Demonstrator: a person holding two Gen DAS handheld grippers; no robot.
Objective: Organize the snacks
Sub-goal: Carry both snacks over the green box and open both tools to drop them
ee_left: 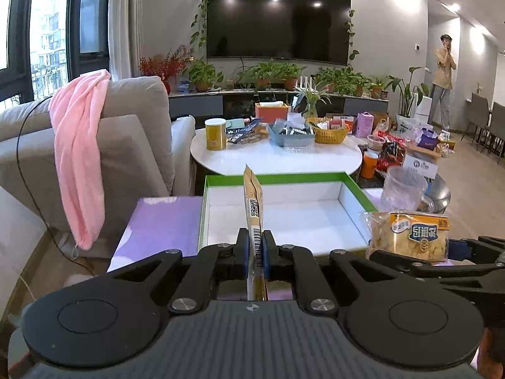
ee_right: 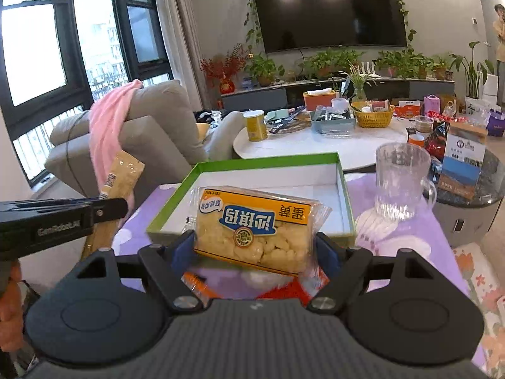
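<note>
Left wrist view: left claw [ee_left: 255, 249] clamping upright tan packet [ee_left: 252, 208], holding it at near edge of green-rimmed box [ee_left: 284, 178].
Right wrist view: right claw [ee_right: 254, 249] gripping yellow snack pack [ee_right: 255, 230] by both sides, holding it above purple surface [ee_right: 404, 237], just before box [ee_right: 268, 161].

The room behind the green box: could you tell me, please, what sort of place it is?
Most likely a home living room: a large wall-mounted television above a row of potted plants, a grey sofa by the window, and a round white coffee table cluttered with snacks.
</note>
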